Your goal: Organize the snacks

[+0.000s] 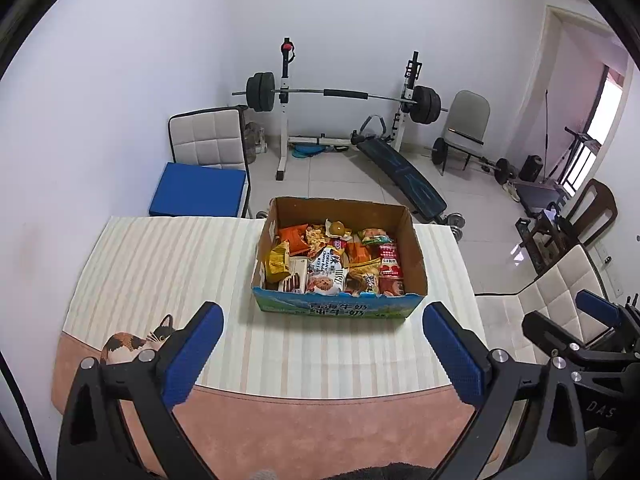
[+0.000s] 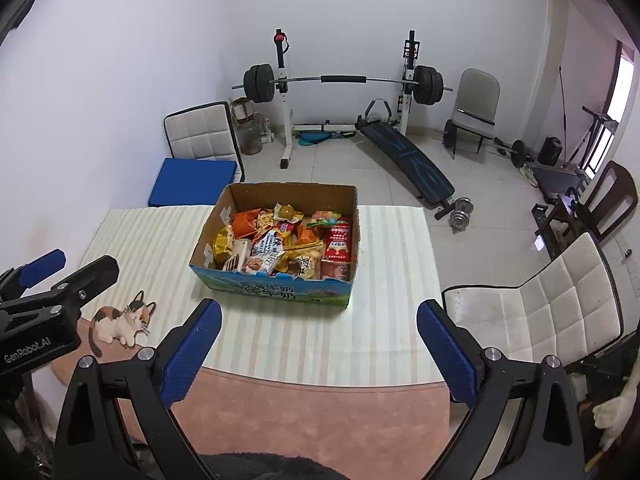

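A cardboard box (image 1: 340, 307) with a blue-green printed front stands on the striped mat at the table's far middle; it also shows in the right wrist view (image 2: 276, 292). It holds several snack packets (image 1: 336, 264) in orange, yellow, red and white wrappers, which also show in the right wrist view (image 2: 288, 244). My left gripper (image 1: 323, 322) is open and empty, held above the near part of the table in front of the box. My right gripper (image 2: 319, 318) is open and empty, beside the left one, also in front of the box.
The table carries a striped cream mat (image 1: 168, 264) with a pink border and a cat picture (image 2: 120, 320). White padded chairs stand at the right (image 2: 540, 312) and far left (image 1: 208, 140). A barbell rack (image 1: 340, 96), bench and dumbbells stand on the floor behind.
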Available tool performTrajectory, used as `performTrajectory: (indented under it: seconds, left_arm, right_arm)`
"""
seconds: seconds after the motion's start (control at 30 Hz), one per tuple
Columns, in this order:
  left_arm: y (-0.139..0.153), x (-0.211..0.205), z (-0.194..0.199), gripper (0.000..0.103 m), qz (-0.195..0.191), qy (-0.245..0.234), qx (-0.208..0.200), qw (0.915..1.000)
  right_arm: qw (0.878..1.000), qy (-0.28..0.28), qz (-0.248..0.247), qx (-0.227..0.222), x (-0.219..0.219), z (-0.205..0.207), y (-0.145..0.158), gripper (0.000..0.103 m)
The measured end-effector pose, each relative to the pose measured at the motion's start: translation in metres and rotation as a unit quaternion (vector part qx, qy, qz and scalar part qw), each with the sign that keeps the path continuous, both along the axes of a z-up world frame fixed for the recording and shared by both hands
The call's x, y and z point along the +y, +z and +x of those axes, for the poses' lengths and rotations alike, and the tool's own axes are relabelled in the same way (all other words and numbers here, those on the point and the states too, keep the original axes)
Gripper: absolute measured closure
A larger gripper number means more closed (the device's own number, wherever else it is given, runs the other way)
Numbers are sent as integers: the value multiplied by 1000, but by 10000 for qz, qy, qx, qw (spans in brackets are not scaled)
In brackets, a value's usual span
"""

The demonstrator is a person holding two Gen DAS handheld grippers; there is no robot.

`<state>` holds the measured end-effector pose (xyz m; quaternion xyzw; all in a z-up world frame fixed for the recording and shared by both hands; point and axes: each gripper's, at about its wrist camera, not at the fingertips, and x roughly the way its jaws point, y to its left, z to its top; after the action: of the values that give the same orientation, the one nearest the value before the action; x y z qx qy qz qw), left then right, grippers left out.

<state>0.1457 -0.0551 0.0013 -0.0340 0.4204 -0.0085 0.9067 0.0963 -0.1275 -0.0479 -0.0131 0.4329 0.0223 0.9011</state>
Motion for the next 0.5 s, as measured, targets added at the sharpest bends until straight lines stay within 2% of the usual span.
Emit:
performTrajectory:
  seconds: [0.23,0.5]
  left_arm:
    - [-12,5,11,1,-53,84,59,9999]
    - [-28,5,40,1,256,182,-44,9995]
  right_arm:
    - [9999,-156,-40,-54,-4,14,-8,2]
    - [9991,-383,-71,-147,-11,44,-19,2]
